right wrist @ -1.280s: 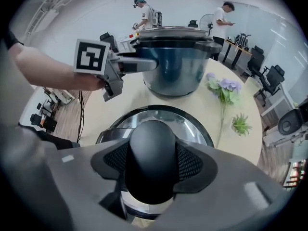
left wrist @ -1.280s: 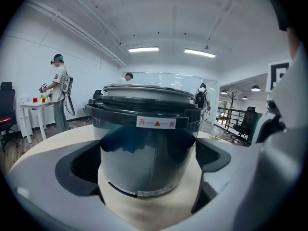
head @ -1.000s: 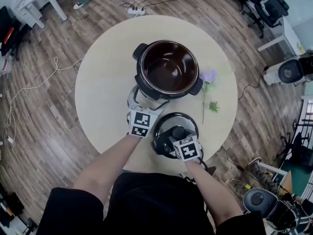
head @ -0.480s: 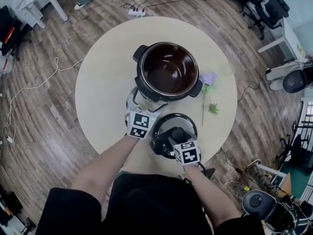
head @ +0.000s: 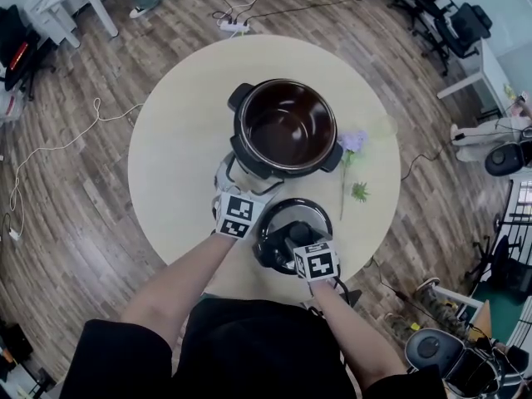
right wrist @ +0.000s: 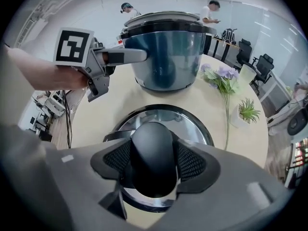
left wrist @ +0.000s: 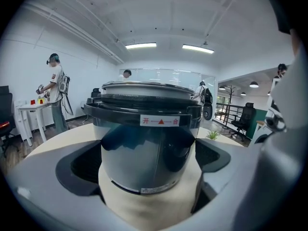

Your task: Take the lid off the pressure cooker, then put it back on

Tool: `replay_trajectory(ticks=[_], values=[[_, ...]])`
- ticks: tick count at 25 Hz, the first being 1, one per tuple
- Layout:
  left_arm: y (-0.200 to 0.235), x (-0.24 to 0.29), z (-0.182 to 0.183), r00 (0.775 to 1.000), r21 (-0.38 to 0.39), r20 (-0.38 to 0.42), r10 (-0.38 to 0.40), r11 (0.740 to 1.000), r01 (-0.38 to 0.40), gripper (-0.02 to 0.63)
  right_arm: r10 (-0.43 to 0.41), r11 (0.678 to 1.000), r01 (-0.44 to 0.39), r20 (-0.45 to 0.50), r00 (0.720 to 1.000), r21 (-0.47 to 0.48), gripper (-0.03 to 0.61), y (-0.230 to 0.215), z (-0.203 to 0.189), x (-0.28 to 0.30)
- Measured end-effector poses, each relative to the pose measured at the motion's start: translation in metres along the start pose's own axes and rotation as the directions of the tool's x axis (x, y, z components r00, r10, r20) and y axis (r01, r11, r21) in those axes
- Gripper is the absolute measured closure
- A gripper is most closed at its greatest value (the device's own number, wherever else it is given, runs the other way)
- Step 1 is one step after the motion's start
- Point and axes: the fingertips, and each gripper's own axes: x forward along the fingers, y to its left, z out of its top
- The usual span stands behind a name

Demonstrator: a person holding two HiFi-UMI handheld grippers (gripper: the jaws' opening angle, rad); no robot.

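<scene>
Here, lid (head: 284,217) near table (head: 179,156) edge, cooker (head: 285,127) central.

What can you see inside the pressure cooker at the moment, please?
The pressure cooker is open: only its dark, glossy inner pot shows, with nothing in it. The near inner wall is hidden behind the rim.

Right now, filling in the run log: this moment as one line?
lid: on table beside open cooker | right gripper: shut on lid knob | left gripper: at cooker wall, grip unclear
</scene>
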Motion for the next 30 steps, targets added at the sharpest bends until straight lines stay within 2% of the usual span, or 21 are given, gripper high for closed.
replay_trajectory(ticks=[5, 12, 23, 30], values=[[0.000, 0.001, -0.001, 1.000, -0.003, 0.002, 0.001, 1.000, -0.001, 0.028, 0.009, 1.000, -0.009, -0.047, 0.999, 0.003, 0.282, 0.000, -0.002, 0.010], [-0.001, 0.003, 0.000, 1.000, -0.004, 0.003, 0.003, 1.000, -0.003, 0.028, -0.064, 0.998, 0.064, -0.146, 0.987, -0.007, 0.267, -0.006, 0.000, 0.014], [-0.002, 0.004, -0.002, 1.000, -0.011, -0.007, -0.001, 1.000, 0.001, 0.028, -0.028, 0.998, 0.023, -0.107, 0.994, -0.053, 0.290, -0.009, 0.002, 0.008], [0.000, 0.003, -0.003, 1.000, -0.017, -0.008, -0.004, 1.000, 0.004, 0.028, 0.021, 0.999, -0.018, -0.079, 0.997, 0.029, 0.290, -0.020, 0.005, -0.033]])
